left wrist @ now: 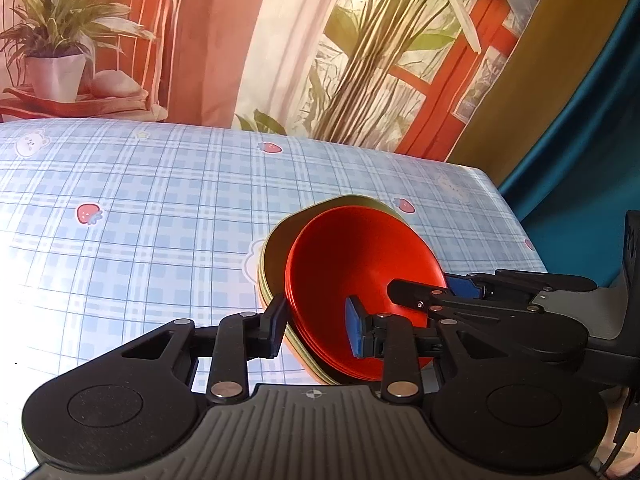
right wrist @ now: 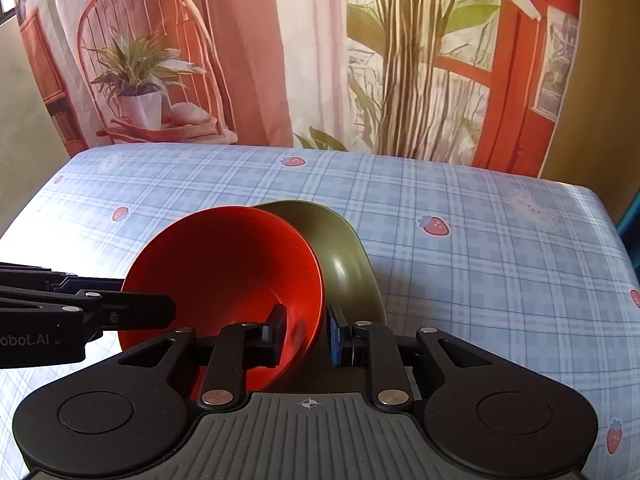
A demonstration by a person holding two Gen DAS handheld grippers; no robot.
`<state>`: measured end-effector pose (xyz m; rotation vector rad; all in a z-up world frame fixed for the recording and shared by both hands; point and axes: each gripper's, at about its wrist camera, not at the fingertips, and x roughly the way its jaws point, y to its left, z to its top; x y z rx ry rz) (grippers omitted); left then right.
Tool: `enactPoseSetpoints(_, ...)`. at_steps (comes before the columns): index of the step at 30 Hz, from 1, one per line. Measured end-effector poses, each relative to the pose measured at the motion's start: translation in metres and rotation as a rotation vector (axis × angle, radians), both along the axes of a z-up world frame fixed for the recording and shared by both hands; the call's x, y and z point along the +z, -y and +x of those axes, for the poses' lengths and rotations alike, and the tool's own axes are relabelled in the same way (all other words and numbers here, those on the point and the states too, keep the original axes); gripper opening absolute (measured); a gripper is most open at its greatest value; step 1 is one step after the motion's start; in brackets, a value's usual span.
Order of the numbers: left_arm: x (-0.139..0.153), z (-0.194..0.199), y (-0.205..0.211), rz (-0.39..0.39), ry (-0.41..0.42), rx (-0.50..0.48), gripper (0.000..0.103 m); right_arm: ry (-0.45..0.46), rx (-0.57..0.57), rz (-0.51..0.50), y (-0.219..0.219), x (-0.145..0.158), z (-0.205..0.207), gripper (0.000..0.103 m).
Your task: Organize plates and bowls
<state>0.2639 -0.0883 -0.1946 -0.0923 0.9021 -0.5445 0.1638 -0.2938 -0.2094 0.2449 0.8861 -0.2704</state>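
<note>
A stack of red bowls (left wrist: pixel 352 260) nests inside olive-green plates (left wrist: pixel 276 240), held tilted above the table. My left gripper (left wrist: pixel 316 326) straddles the stack's left rim, its fingers (left wrist: pixel 276 324) close to it with a small gap on the inner side. My right gripper (right wrist: pixel 308 330) is shut on the right rim of the red bowls (right wrist: pixel 224 264), with the green plate (right wrist: pixel 344 256) behind its outer pad. The right gripper also shows in the left wrist view (left wrist: pixel 440 292), and the left gripper in the right wrist view (right wrist: pixel 132 312).
The table (right wrist: pixel 480 240) wears a blue checked cloth with strawberry and bear prints. A printed curtain (right wrist: pixel 320 60) with a plant and chair picture hangs behind it. The table's right edge (left wrist: pixel 520 220) drops off near a teal drape.
</note>
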Motion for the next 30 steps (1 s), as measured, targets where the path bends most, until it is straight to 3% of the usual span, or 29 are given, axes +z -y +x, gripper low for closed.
enactPoseSetpoints(2,0.004,-0.002,0.000,0.004,0.009,0.000,0.037,0.001,-0.005,-0.004,0.001,0.003,-0.002,0.023)
enactPoseSetpoints(6,0.014,-0.010,-0.002,0.007,0.044,0.004,0.054,0.006,-0.012,-0.012,0.002,0.008,-0.008,0.029)
enactPoseSetpoints(17,0.040,-0.031,-0.013,0.031,0.125,0.025,0.055,0.059,-0.014,-0.070,-0.004,0.040,-0.032,0.050)
enactPoseSetpoints(30,0.076,-0.077,-0.041,0.070,0.260,0.059,0.058,0.131,-0.032,-0.135,-0.023,0.078,-0.068,0.056)
